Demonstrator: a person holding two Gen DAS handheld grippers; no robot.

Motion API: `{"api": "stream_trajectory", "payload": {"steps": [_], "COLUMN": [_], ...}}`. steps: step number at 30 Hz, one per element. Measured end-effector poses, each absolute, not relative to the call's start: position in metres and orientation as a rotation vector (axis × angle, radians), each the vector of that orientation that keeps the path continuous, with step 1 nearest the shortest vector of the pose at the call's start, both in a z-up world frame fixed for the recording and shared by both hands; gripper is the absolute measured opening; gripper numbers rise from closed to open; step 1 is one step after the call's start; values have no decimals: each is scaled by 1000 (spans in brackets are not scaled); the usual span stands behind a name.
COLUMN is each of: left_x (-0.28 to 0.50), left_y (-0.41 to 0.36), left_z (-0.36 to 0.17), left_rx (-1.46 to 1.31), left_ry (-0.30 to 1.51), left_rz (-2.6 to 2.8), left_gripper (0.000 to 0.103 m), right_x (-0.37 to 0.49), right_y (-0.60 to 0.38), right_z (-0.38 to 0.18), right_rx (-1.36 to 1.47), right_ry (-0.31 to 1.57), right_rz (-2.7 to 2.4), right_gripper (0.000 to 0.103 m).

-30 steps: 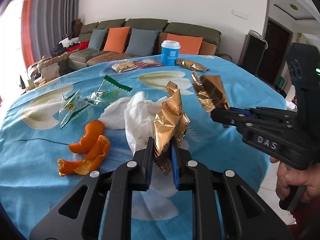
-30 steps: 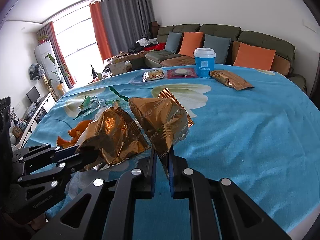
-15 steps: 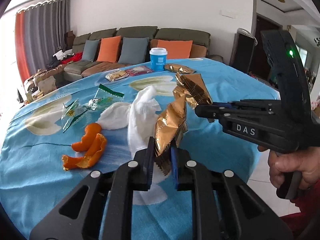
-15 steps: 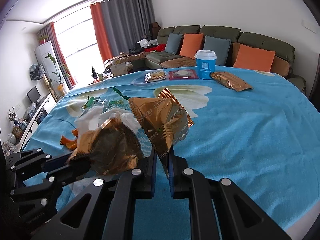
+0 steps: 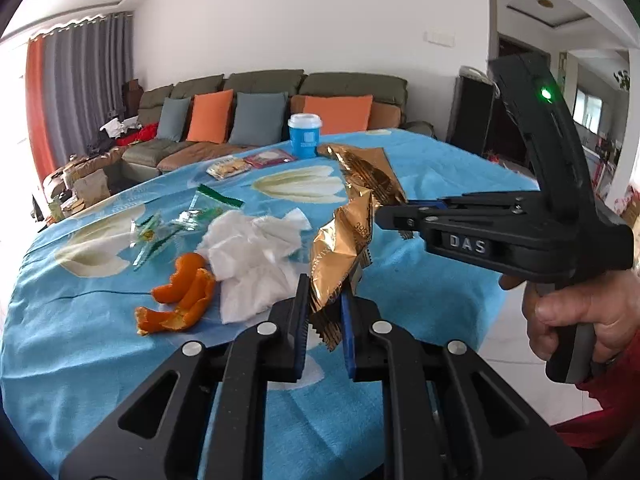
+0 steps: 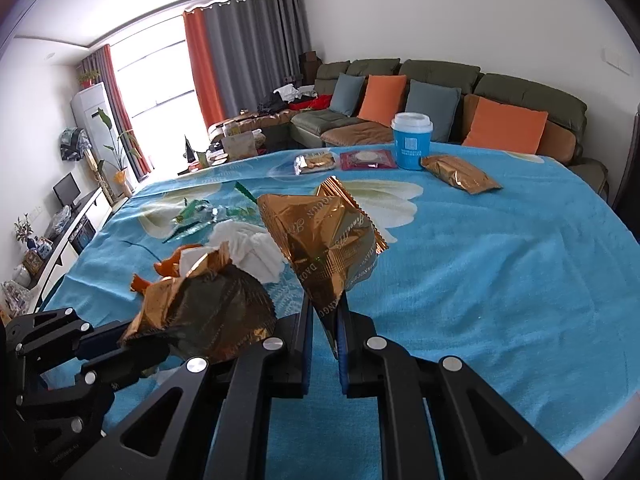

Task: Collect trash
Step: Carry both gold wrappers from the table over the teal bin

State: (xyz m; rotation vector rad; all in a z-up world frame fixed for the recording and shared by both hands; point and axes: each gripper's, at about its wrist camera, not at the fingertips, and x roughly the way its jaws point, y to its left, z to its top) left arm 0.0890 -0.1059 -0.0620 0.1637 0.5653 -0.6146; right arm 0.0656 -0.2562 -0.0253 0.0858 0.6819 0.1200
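My left gripper [image 5: 325, 300] is shut on a crumpled gold wrapper [image 5: 340, 248], held up above the blue flowered tablecloth [image 5: 80, 340]. In the right wrist view the same left gripper [image 6: 132, 342] sits at the lower left with its gold wrapper [image 6: 200, 312]. My right gripper [image 6: 325, 312] is shut on a second, flatter gold wrapper [image 6: 324, 248]. Seen from the left wrist, the right gripper [image 5: 384, 216] comes in from the right with that wrapper [image 5: 368, 176]. On the cloth lie a white tissue [image 5: 256, 252], orange peel [image 5: 180, 296] and clear green wrappers [image 5: 176, 220].
A blue cup with a white lid [image 6: 412, 140] stands at the far side, beside a full gold packet [image 6: 460, 174], a red packet [image 6: 368, 159] and a biscuit packet [image 6: 314, 162]. A hand [image 5: 580, 320] holds the right gripper off the table's right edge. A sofa [image 5: 260, 120] stands beyond.
My left gripper has drawn back toward the near table edge with its gold wrapper, uncovering the tissue and peel in the right wrist view. The right gripper has kept still with its wrapper.
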Motion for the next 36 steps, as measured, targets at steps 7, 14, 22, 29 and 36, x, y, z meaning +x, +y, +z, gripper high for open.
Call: {"api": "stream_trajectory", "payload": {"steps": [7,14,22,29,36], "left_x": [81,74,50,25,-11], "left_y": [-75,-22,36,87,135], "left_z": [-42,-21,-3,3,16], "left_rx": [108,14,-50,-96,-136], "left_ry": [508,450,399,380,338], "left_rz": [-517,-354,-187,-53,75], "left_gripper": [14,14,14,14,14], "right_x": [57,56,55,50,37], "right_y": [-237,-198,-139,-87,-50], "right_z": [-6,5,24,37,48], "right_rx": [68,49,3,-49,-88], "right_ry": [624,602,549,505,476], "right_rz": [183,305,466,596,687], "right_gripper": [9,9,9,9,9]}}
